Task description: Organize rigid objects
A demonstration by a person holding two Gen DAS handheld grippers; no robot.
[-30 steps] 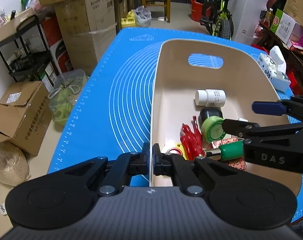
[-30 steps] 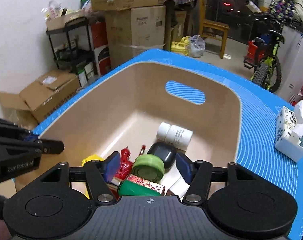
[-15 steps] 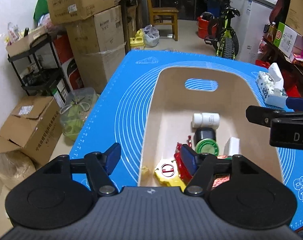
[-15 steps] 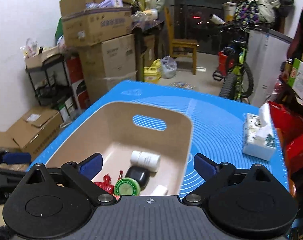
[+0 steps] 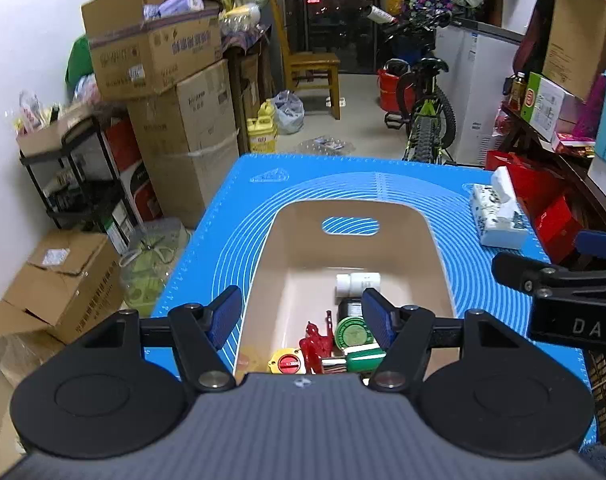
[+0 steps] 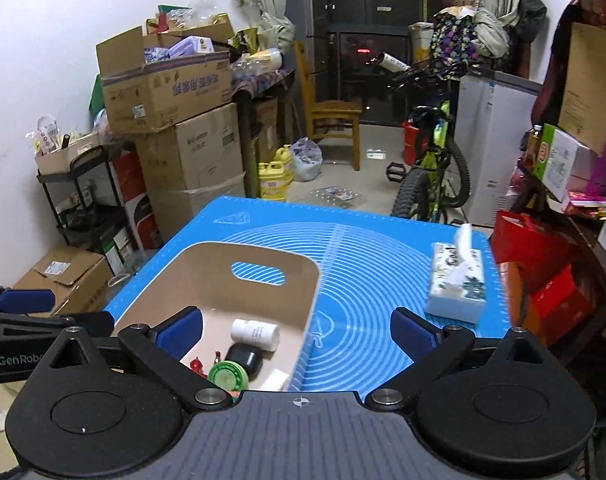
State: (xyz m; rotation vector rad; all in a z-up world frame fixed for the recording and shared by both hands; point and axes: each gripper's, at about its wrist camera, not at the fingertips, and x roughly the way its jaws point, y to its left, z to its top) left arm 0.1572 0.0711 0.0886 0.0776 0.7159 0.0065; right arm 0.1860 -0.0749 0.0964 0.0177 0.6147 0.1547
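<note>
Hovering above the bench, the left gripper (image 5: 302,313) has its fingers apart around nothing. Below and between them stands the beige bin (image 5: 439,256), its long axis pointing away along the fingers. The white bottle (image 5: 358,282) inside lies crosswise. The right gripper (image 6: 297,332) is also spread and empty.

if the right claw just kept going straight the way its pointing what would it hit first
Probably the blue mat, just right of the beige bin. The open right claw holds nothing and sits over the bin's right wall, so it might clip that rim first; depth is unclear.
</note>
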